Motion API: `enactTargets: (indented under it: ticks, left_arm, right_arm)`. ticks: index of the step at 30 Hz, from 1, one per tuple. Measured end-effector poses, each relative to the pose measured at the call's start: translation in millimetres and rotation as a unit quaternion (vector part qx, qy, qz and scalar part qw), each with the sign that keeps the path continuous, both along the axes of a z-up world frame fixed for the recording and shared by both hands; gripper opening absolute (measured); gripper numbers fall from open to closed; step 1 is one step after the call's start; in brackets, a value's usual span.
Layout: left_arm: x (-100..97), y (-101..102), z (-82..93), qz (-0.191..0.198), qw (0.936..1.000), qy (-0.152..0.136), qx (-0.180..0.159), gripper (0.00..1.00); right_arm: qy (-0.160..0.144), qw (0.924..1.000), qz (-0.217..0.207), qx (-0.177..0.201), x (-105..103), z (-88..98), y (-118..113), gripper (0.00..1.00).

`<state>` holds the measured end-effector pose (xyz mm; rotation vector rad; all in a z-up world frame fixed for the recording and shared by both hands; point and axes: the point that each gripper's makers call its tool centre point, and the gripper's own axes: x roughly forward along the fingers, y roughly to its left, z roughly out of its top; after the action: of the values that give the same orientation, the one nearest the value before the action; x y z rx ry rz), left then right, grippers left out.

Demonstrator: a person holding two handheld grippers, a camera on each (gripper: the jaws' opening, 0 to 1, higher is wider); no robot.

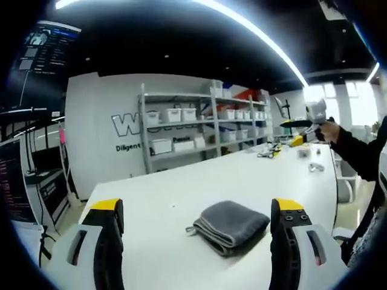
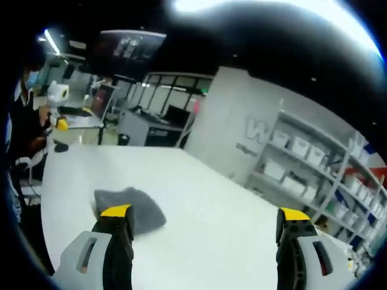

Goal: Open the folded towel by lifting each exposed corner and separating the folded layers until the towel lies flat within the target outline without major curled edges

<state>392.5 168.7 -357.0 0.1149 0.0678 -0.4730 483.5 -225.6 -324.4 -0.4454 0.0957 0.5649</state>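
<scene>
A folded grey towel lies on the white table, its layered edge and a small loop facing the left jaw. My left gripper hovers above the table just short of the towel, jaws wide apart and holding nothing. In the right gripper view the same towel sits low on the left, partly behind the left jaw. My right gripper is open too, above the bare table surface, with nothing between its fingers.
Metal shelves with white bins stand along the wall behind the table. Small tools and parts lie at the table's far end. A person in dark sleeves stands at the right, holding a device. Desks and monitors fill the room beyond.
</scene>
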Motion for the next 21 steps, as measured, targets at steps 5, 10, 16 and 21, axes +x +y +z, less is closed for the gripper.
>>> enactTargets:
  ticks: [5, 10, 16, 21]
  left_arm:
    - [-1.3, -6, 1.7, -0.002, 1.0, -0.003, -0.002, 0.98]
    - [-2.3, -19, -7.9, -0.002, 0.9999, -0.009, 0.01, 0.98]
    - [-6.4, -40, -22.8, -0.01, 1.0, 0.0, 0.002, 0.99]
    - [-11.1, -50, -26.5, -0.016, 0.9998, 0.005, 0.007, 0.98]
  right_arm:
    - [0.008, 0.9999, 0.007, -0.012, 10, -0.8, -2, 1.0]
    - [0.017, 0.9995, 0.012, -0.024, 23, 1.7, -6, 1.0]
    - [0.017, 0.9989, 0.023, -0.036, 34, 4.6, -1, 1.0]
    - [0.018, 0.9982, 0.041, -0.039, 36, 6.8, 8, 1.0]
